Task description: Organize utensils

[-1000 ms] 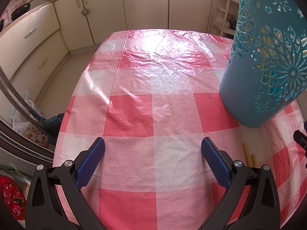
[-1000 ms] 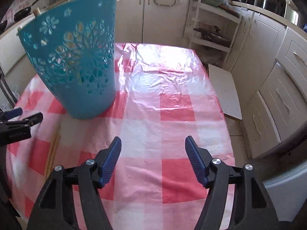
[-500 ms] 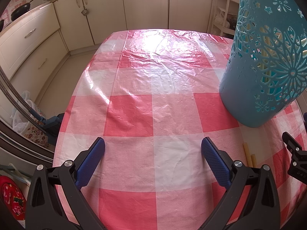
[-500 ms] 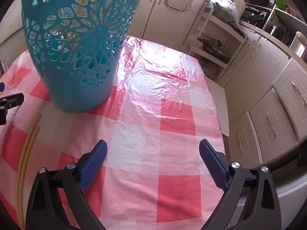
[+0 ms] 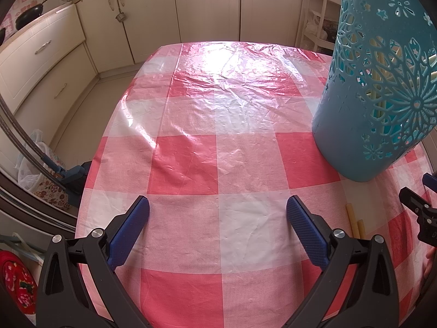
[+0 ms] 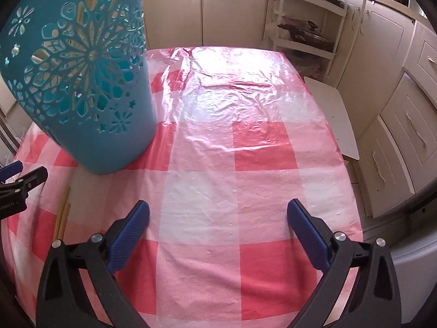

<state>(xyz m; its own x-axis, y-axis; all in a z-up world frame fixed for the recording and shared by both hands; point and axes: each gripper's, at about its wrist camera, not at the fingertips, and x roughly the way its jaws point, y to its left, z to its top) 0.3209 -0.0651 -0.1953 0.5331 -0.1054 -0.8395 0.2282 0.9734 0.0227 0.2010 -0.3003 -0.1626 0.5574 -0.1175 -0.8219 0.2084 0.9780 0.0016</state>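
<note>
Teal cutout holder (image 5: 374, 87) stands upright on checked cloth (image 5: 207, 142), w/ several pale chopsticks inside, seen thru the holes. Two more chopsticks (image 6: 62, 213) lie on cloth just below its base, btwn my claws. My left claw (image 5: 218, 220) wide open, empty. My right claw (image 6: 218, 220) has just been opening, now wide, nothing btwn pads.

On the table (image 5: 191, 164), the basket (image 5: 377, 104) stands ahead and right of the left fingers (image 5: 306, 227), ahead and left of the right fingers (image 6: 128, 235). Chopsticks (image 6: 62, 213) lie just before it, others inside.
</note>
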